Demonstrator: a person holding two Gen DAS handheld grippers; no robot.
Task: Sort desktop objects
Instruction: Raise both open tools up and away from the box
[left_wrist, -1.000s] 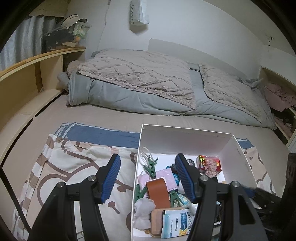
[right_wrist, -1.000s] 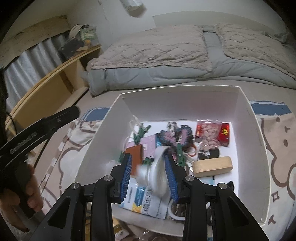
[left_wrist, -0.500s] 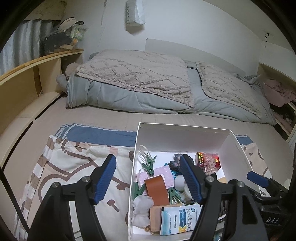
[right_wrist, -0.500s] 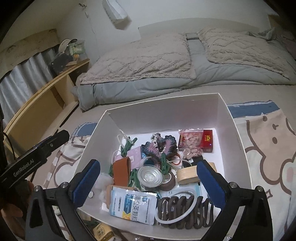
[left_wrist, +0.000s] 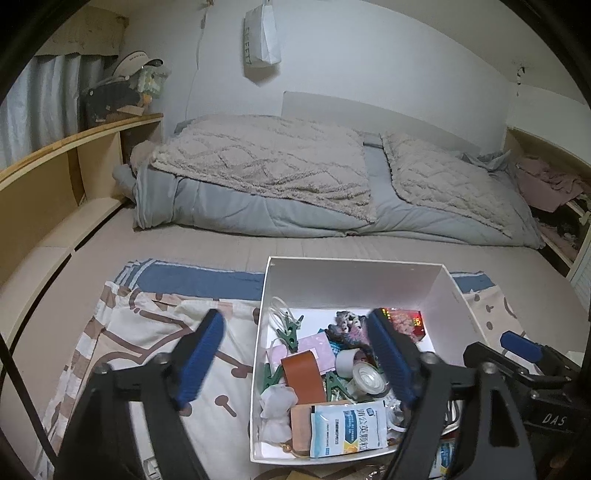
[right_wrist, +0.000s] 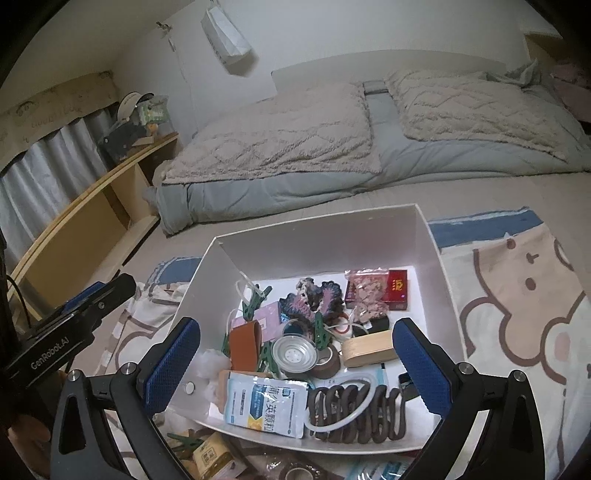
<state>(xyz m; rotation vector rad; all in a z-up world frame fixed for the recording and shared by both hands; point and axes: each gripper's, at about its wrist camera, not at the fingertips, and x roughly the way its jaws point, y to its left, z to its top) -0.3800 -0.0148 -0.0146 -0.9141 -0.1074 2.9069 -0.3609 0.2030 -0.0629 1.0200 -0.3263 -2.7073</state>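
Observation:
A white box (right_wrist: 321, 236) on the patterned cloth holds several small things: a blue-and-white sachet (right_wrist: 266, 404), a brown leather strip (right_wrist: 245, 343), green clips (right_wrist: 255, 301), a dark coil (right_wrist: 354, 410), a wooden block (right_wrist: 369, 347) and a clear round cup (right_wrist: 295, 354). My right gripper (right_wrist: 297, 332) hangs above the box's near half, wide open with nothing between its fingers. My left gripper (left_wrist: 295, 332) straddles the left wall of the box (left_wrist: 354, 280) from above; its jaws are opening and grip nothing. The sachet (left_wrist: 347, 422) and the cup (left_wrist: 369, 376) lie below it.
The patterned cloth (left_wrist: 147, 332) spreads left of the box and also to its right (right_wrist: 517, 295). Folded quilts (left_wrist: 295, 177) lie beyond. A wooden shelf (left_wrist: 55, 177) runs along the left. Loose packets (right_wrist: 214, 454) lie before the box's near edge.
My right gripper has let go of the clear round cup, which now lies in the box, and its jaws have spread wide. The left jaws have widened. Both grippers have risen and drawn back.

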